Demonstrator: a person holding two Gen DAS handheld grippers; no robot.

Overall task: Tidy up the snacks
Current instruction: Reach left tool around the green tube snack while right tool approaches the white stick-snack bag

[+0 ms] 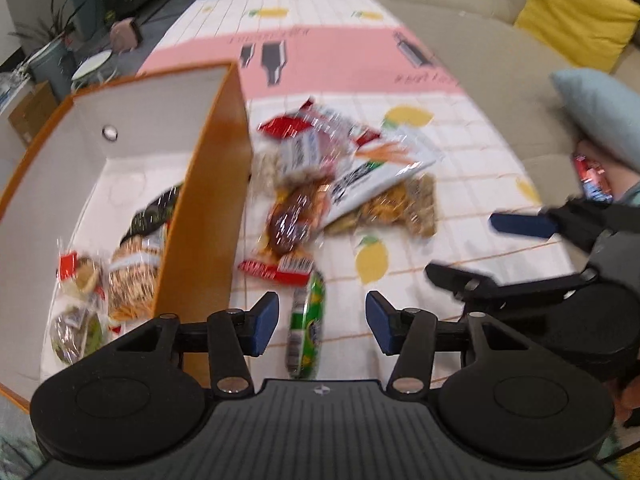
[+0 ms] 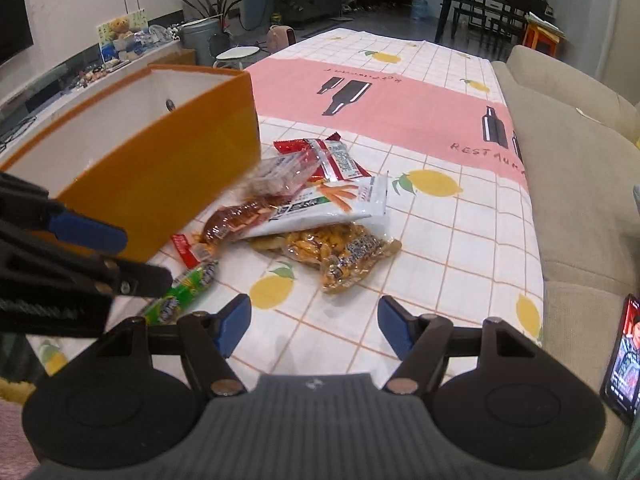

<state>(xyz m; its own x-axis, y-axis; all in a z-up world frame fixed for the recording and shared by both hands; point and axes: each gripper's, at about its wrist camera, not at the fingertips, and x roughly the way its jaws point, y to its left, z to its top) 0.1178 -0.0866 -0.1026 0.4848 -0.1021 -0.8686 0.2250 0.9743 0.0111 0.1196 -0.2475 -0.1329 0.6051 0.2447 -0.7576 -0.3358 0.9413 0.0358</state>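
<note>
Snack pile point(image 1: 320, 184) motion-blurred, labels unreadable; orange box point(image 1: 208, 208) cut by left edge.

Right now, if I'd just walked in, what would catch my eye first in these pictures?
Probably the orange box on the lemon-print tablecloth, open-topped, with several snack packets already inside. Just right of it in the right wrist view lies a loose heap of snacks still on the cloth. Nearest the cameras, a green packet lies ahead of the left gripper, whose blue-padded fingers stand open.
</note>
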